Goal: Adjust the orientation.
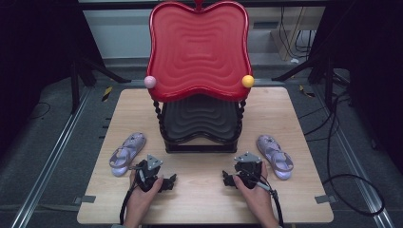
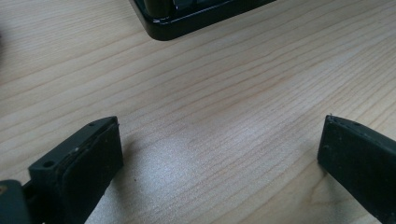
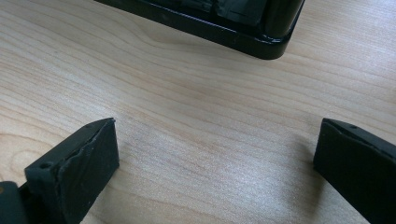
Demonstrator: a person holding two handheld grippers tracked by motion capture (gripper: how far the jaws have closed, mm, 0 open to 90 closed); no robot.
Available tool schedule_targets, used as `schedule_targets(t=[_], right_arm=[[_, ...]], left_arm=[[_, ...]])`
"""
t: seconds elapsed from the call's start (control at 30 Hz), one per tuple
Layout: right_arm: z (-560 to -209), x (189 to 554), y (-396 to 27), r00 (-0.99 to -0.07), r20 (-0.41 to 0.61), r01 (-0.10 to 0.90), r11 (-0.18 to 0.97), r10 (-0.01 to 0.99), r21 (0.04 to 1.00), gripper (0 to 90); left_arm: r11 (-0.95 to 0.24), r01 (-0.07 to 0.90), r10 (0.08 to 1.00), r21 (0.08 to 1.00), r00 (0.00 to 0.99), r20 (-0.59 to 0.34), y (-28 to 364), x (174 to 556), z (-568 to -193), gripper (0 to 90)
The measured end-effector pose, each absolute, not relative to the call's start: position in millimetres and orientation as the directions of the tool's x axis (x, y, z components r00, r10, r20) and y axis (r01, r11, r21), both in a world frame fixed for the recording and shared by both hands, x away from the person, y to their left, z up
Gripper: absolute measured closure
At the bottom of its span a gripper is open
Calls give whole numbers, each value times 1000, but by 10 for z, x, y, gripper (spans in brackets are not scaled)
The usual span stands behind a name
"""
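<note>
A two-tier stand rises at the back middle of the wooden table [image 1: 204, 199], with a red apple-shaped top tray [image 1: 198, 47] over a black lower tray [image 1: 199, 118]. A pink ball [image 1: 150, 81] and a yellow ball [image 1: 247, 80] sit at the red tray's front corners. One lilac sandal [image 1: 127, 153] lies left of the stand and another lilac sandal [image 1: 274, 156] lies to its right. My left gripper [image 1: 154, 172] [image 2: 219, 126] rests low over bare wood, open with nothing between its jaws. My right gripper [image 1: 243, 173] [image 3: 217, 126] is open and empty too. Both point at the stand's black base [image 2: 177, 28] [image 3: 261, 44].
Black tripod legs [image 1: 95, 71] and cables [image 1: 332, 142] lie on the grey floor around the table. Bare wood runs between the two grippers and along the table's front edge.
</note>
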State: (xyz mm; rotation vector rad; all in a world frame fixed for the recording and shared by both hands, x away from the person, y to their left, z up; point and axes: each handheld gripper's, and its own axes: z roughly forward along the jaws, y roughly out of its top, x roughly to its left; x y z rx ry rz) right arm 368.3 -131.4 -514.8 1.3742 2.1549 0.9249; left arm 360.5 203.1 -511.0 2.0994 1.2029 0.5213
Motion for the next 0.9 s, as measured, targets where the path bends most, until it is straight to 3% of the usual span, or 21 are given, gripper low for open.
schedule_targets(t=[0.17,0.37,0.53,0.57,0.9], right_arm=[[-5147,3683,-1314,-423,3,626,290,906,723,5],[-5147,3683,-1314,-423,3,626,290,906,724,4],[-5147,3683,-1314,-424,2,626,291,906,723,4],[-5147,3683,-1315,-424,2,626,292,906,723,4],[-5147,3683,-1320,-429,2,624,296,903,723,4]], left_arm=[[-389,613,854,687,519,21,2070,3621,-4972,54],[-427,623,858,655,509,76,2193,3707,-4325,56],[-420,637,874,646,476,98,2366,3808,-3998,54],[-439,642,875,628,465,135,2464,3845,-3873,58],[-388,744,915,544,382,130,3145,4013,-3700,213]])
